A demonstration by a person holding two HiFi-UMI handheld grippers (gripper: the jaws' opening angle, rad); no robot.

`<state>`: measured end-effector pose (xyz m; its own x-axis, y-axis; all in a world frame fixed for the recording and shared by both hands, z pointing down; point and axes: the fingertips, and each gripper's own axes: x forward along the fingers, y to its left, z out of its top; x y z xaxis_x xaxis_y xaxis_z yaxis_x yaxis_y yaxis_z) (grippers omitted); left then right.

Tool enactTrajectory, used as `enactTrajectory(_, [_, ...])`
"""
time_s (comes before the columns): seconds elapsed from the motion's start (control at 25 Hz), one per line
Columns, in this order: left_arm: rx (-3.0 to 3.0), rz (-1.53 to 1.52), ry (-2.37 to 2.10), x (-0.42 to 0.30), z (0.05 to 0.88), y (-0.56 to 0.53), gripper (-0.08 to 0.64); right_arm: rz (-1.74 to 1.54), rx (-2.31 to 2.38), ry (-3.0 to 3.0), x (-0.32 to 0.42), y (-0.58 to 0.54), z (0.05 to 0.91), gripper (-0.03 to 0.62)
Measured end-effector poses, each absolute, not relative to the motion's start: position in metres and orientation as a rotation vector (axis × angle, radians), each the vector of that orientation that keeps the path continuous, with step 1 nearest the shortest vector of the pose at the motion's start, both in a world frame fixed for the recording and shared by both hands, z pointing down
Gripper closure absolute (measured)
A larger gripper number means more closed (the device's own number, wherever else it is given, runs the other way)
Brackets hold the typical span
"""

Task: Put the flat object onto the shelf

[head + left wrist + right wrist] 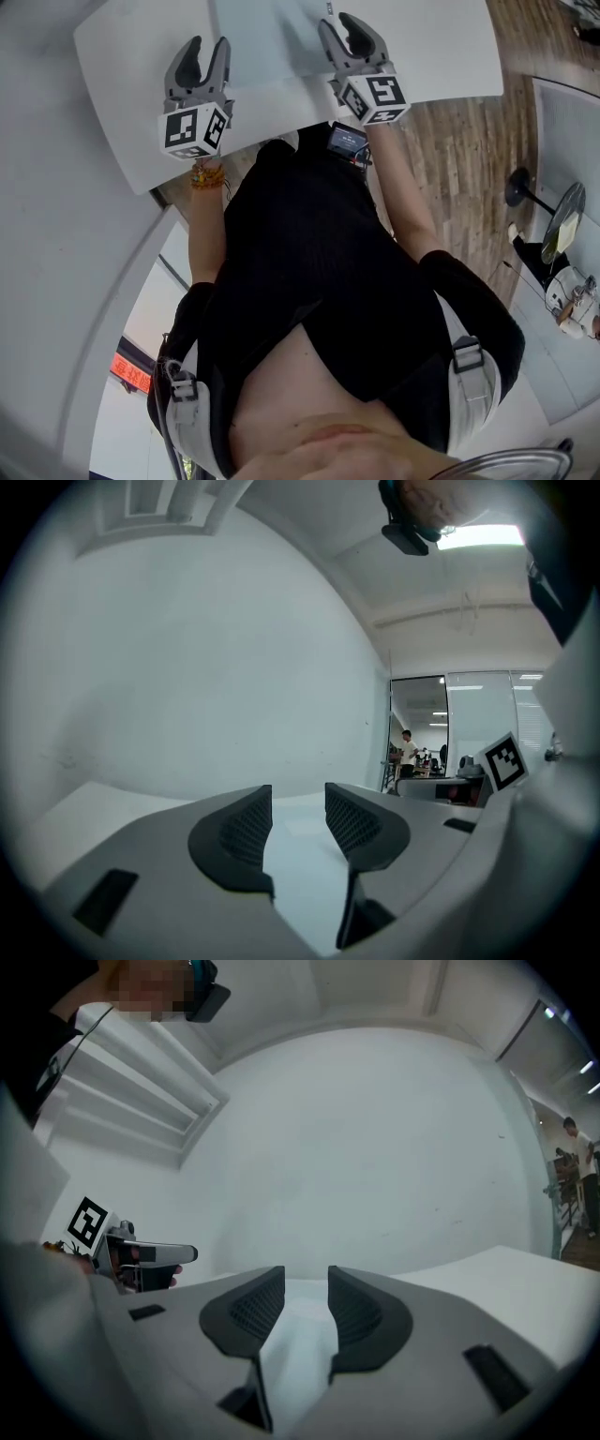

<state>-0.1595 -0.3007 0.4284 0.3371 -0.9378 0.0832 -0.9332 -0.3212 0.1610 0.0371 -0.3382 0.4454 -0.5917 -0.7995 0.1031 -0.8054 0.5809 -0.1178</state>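
Over a white table (122, 75) I hold both grippers side by side. My left gripper (208, 45) is open with nothing between its jaws; in its own view (298, 803) only the white table top shows in the gap. My right gripper (339, 21) is open and empty too (307, 1283). A flat white panel (281, 47), barely set off from the table by a faint edge, seems to lie under the right gripper. White wall shelves (141, 1091) hang at the upper left of the right gripper view.
A plain white wall (206, 667) stands behind the table. Wooden floor (459, 150) lies to the right, with a black round-footed stand (520, 187) and a white counter (562, 281) carrying small items. A glass doorway (422, 733) with a distant person opens to the right.
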Motion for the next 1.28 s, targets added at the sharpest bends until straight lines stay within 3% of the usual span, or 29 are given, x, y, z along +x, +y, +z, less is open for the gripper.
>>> enactTrajectory(0.32, [2.494,-0.112,-1.775,-0.144,0.388,-0.29,0.43,0.005,1.427,-2.846,0.01,-0.311,0.381,0.466])
enactTrajectory(0.68, [2.545,-0.065,-1.881,-0.138,0.373,-0.278,0.502,-0.03,1.448,-2.841,-0.013,-0.291,0.374,0.483])
enactTrajectory(1.28, [2.527,-0.071,-1.977,-0.142,0.362,-0.266,0.537,-0.099,1.427,-2.841,-0.044,-0.275,0.36,0.511])
